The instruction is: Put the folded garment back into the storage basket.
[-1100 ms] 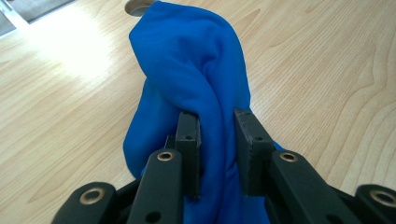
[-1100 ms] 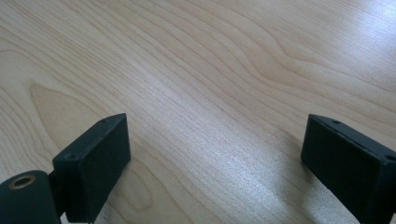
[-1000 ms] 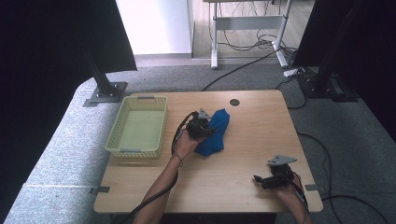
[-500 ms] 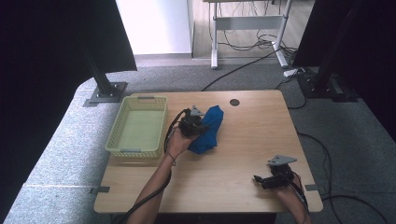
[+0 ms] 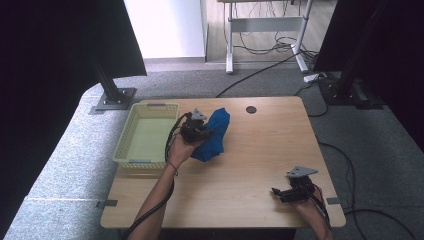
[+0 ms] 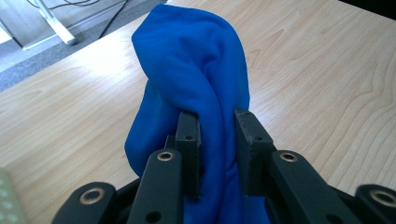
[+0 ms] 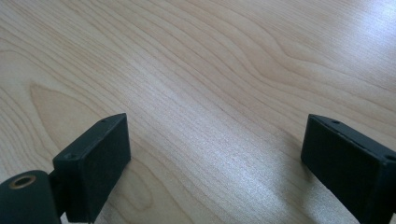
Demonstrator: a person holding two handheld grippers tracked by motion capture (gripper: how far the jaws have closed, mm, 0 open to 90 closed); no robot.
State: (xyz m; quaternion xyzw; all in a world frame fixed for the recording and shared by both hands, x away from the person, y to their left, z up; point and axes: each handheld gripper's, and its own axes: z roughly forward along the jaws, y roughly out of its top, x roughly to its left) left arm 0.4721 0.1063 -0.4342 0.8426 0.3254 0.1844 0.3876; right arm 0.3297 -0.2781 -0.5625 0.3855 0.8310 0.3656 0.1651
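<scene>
Near the middle of the wooden table (image 5: 250, 165), a bunched-up blue cloth (image 6: 196, 79) is pinched between the jaws of the left gripper (image 6: 217, 154) — a thick fold is clamped tight, with the rest draped ahead onto the wood. It's held just beside the yellow basket (image 5: 145, 135). Over at the near right corner, the right gripper (image 7: 217, 158) is kept low over bare wood — jaws spread wide, nothing gripped.
</scene>
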